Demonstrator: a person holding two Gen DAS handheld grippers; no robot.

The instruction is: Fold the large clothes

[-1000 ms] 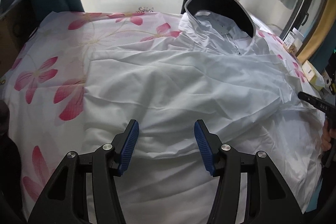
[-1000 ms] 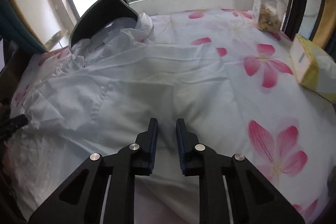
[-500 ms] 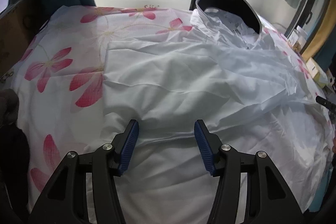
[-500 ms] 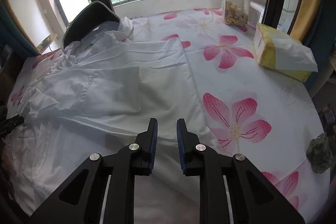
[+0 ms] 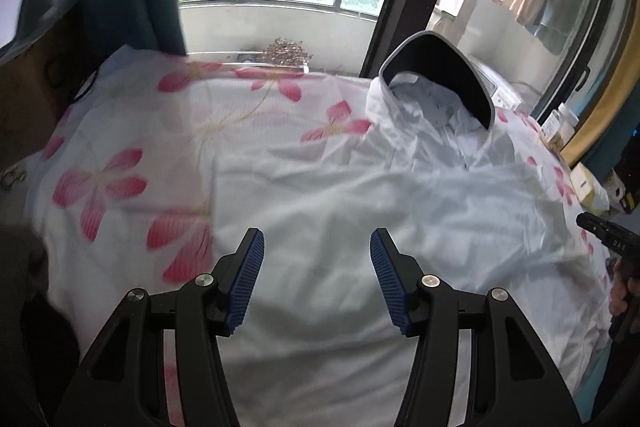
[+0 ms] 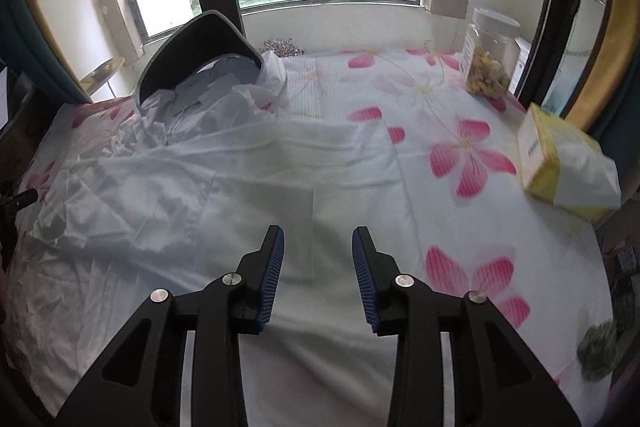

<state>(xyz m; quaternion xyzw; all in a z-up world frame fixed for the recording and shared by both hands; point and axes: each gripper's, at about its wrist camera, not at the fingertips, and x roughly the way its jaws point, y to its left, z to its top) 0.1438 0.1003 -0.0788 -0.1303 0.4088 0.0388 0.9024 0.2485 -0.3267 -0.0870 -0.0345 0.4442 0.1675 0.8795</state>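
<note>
1. Left gripper [image 5: 316, 281]: jaws spread wide, nothing between the blue pads; it hovers at lower centre of its frame over the white cloth.
2. White jacket [image 5: 400, 195]: lies spread and wrinkled across the centre and right of the left view, on a flowered sheet [image 5: 120, 179]. Its dark-lined brim [image 5: 440, 67] stands at upper right, near the window.
3. Right gripper [image 6: 318, 275]: jaws parted, holding nothing, at lower centre of its frame above the jacket [image 6: 240, 187].
4. Jacket in the right view: occupies left and centre, with a flat folded panel just ahead of the pads.
5. Jar [image 6: 488, 59]: upper right.
6. Tissue pack [image 6: 568, 167]: right edge, on the sheet [image 6: 460, 147].
</note>
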